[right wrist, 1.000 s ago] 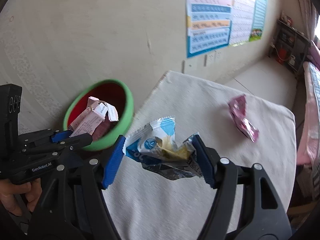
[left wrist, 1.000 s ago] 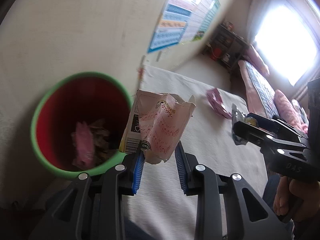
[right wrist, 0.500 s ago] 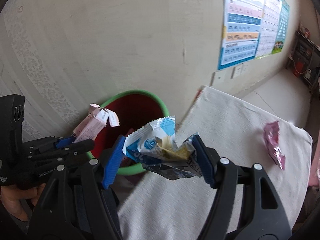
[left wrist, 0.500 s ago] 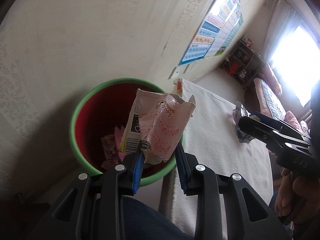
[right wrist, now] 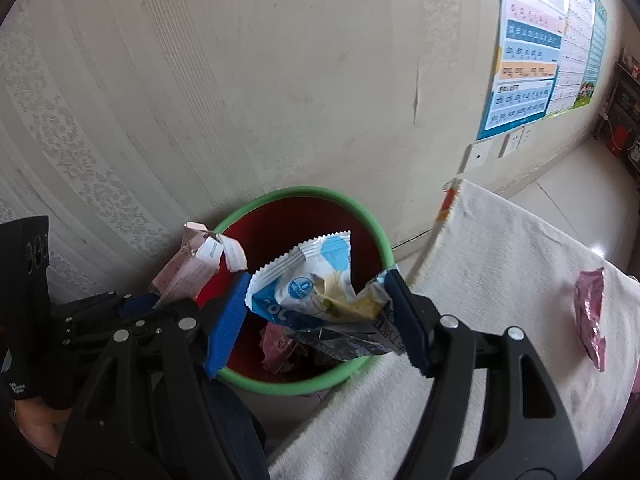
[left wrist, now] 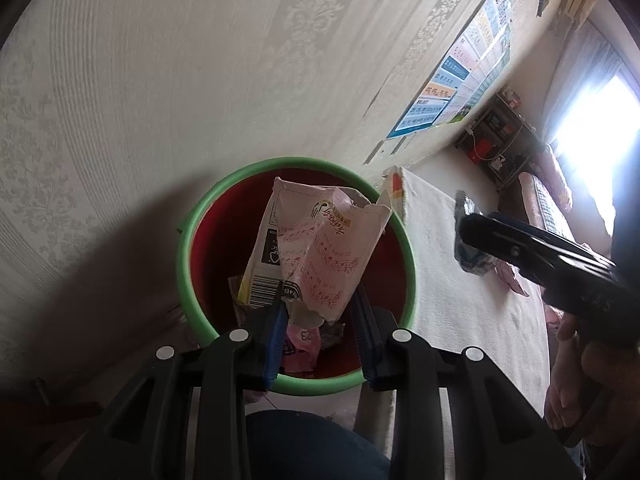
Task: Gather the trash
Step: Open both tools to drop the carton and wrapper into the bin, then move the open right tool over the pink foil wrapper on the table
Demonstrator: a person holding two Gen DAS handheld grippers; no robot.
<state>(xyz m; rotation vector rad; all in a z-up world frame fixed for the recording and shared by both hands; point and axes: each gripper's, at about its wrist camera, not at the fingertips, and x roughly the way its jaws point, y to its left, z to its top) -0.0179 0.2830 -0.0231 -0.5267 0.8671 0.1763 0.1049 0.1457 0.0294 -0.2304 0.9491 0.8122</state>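
Note:
My left gripper (left wrist: pixel 320 312) is shut on a crumpled pink carton (left wrist: pixel 316 248) and holds it over the mouth of the red bin with a green rim (left wrist: pixel 188 280). In the right wrist view that carton (right wrist: pixel 192 268) hangs at the bin's left rim (right wrist: pixel 304 192). My right gripper (right wrist: pixel 316 320) is shut on a blue and white snack wrapper (right wrist: pixel 316 292), also above the bin. Pink and dark wrappers (right wrist: pixel 276 348) lie at the bin's bottom. Another pink wrapper (right wrist: pixel 590 312) rests on the white cloth (right wrist: pixel 500 264) at the right.
The bin stands on the floor against a patterned wall (right wrist: pixel 200 80), beside the edge of the cloth-covered surface (left wrist: pixel 460 280). A poster (right wrist: pixel 528 72) hangs on the wall. A person's knee in dark blue (left wrist: pixel 312 444) sits just below the bin.
Both grippers have swung left from over the cloth to above the bin, each still carrying its piece of trash. The bin has come to the centre of both views.

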